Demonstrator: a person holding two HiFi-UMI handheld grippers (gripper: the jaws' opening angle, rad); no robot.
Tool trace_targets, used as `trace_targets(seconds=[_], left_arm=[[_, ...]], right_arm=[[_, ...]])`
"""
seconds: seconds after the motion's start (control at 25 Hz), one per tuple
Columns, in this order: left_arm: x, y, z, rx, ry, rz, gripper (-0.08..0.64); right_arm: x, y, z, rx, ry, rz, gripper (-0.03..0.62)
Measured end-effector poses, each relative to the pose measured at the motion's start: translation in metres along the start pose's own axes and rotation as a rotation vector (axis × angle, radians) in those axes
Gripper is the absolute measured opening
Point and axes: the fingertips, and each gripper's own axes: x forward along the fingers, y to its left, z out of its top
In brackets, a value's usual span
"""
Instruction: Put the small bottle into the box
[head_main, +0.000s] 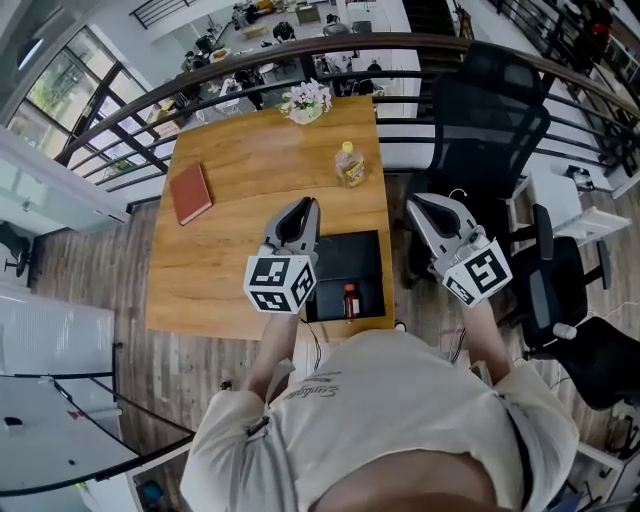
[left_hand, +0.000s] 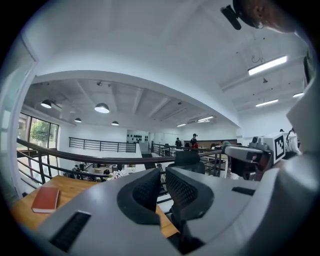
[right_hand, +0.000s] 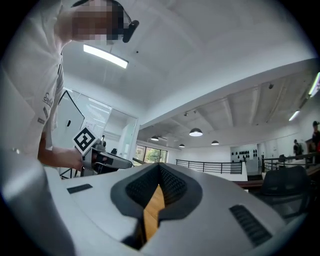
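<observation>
In the head view, the small bottle (head_main: 350, 299) sat inside the black box (head_main: 335, 255), toward its near right part. The box stood at the near edge of the wooden counter (head_main: 250, 180). The left gripper (head_main: 306, 208) hung over the box's far left corner, while the right gripper (head_main: 418, 207) was off the counter's right edge. Farther back on the counter were a red book (head_main: 190, 193), a yellow bottle (head_main: 349, 164) and a bunch of flowers (head_main: 306, 101).

In the left gripper view, that gripper's jaws were pressed together with nothing between them. It was aimed over the counter toward a railing (left_hand: 100, 159) and a black office chair (left_hand: 186, 159).

In the right gripper view, its jaws met at the tips and were empty. A strip of counter wood showed through the slot lower down. At the left, a hand (right_hand: 60, 157) held the other gripper.
</observation>
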Motion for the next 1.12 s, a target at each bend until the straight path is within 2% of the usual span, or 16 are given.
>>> trace_targets(seconds=[0.36, 0.76, 0.92, 1.12], left_arm=[[-0.005, 0.015, -0.013, -0.076, 0.034, 0.01, 0.04], [-0.017, 0.021, -0.024, -0.137, 0.028, 0.008, 0.04], [-0.021, 0.029, -0.017, -0.15, -0.003, 0.023, 0.04], [-0.025, 0.032, -0.005, -0.149, -0.04, 0.035, 0.04]], right_arm=[[-0.001, -0.003, -0.004, 0.029, -0.003, -0.02, -0.005], [0.004, 0.019, -0.018, 0.037, 0.037, 0.044, -0.005], [0.011, 0.027, -0.02, 0.042, 0.043, 0.084, -0.005], [0.015, 0.03, -0.017, 0.031, 0.035, 0.095, -0.005]])
